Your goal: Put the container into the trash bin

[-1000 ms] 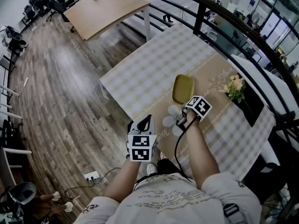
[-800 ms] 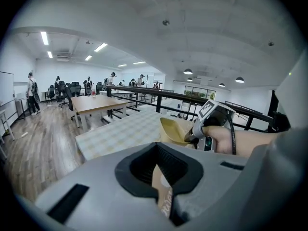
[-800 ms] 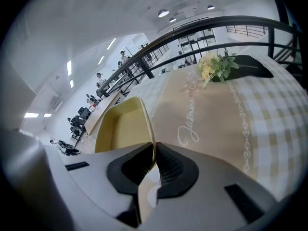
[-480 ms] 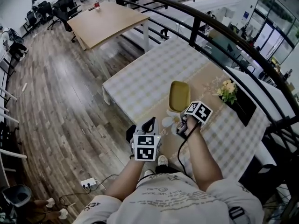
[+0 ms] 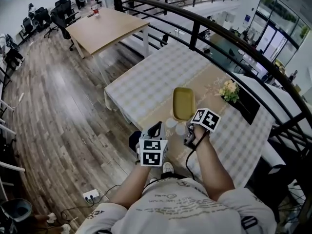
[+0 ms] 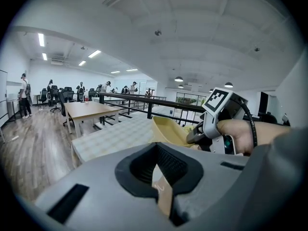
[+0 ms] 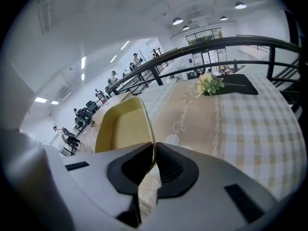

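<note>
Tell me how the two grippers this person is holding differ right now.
The right gripper pinches the rim of the yellow container; the left gripper holds nothing. The right gripper reaches out over the checked table; the left gripper sits back at its near edge. Both have their jaws together.
</note>
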Demonstrator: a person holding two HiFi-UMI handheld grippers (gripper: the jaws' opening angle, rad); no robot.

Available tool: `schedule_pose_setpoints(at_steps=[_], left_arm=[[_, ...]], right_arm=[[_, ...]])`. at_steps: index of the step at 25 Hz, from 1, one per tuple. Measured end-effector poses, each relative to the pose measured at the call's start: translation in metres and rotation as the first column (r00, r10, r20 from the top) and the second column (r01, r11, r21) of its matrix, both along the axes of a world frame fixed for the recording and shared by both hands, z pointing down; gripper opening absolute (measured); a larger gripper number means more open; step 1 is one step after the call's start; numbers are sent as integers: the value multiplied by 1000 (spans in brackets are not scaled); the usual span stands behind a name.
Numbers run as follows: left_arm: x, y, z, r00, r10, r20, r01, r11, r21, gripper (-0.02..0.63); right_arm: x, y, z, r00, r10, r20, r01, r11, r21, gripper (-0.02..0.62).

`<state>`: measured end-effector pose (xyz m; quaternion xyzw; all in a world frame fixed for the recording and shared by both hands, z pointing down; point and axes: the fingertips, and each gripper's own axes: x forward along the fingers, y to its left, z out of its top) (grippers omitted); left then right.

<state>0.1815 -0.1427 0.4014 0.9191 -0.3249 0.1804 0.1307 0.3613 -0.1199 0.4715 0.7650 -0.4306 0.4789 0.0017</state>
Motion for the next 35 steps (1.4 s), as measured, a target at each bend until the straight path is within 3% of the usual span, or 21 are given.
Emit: schedule_pose_setpoints(at_steps=[9, 16, 20, 26, 30, 35], left_arm=[[-16, 9, -7, 1000, -29, 2, 29, 1000, 11, 5], [-63, -1, -8, 986, -164, 27, 164, 986, 11, 5], [-104, -2, -5, 956, -291, 34, 291, 957, 15, 5], [-169, 9, 5, 891, -449, 68, 450, 893, -1, 5], [-206, 9, 8, 853, -517, 70, 519, 855, -9, 5], [-235, 12, 13, 825, -560, 72, 561, 828, -3, 5]], right_arm=[[-20, 8, -2, 999, -48, -3, 48, 999, 3, 25], [-67, -32, -18, 980, -200, -4, 200, 979, 35, 25], [-112, -56, -18, 944, -331, 6, 330, 942, 57, 25], [-184, -80, -14, 873, -487, 29, 484, 872, 76, 25], [-229, -87, -11, 830, -557, 40, 553, 829, 80, 25], [-264, -88, 0, 794, -607, 43, 604, 794, 65, 25]])
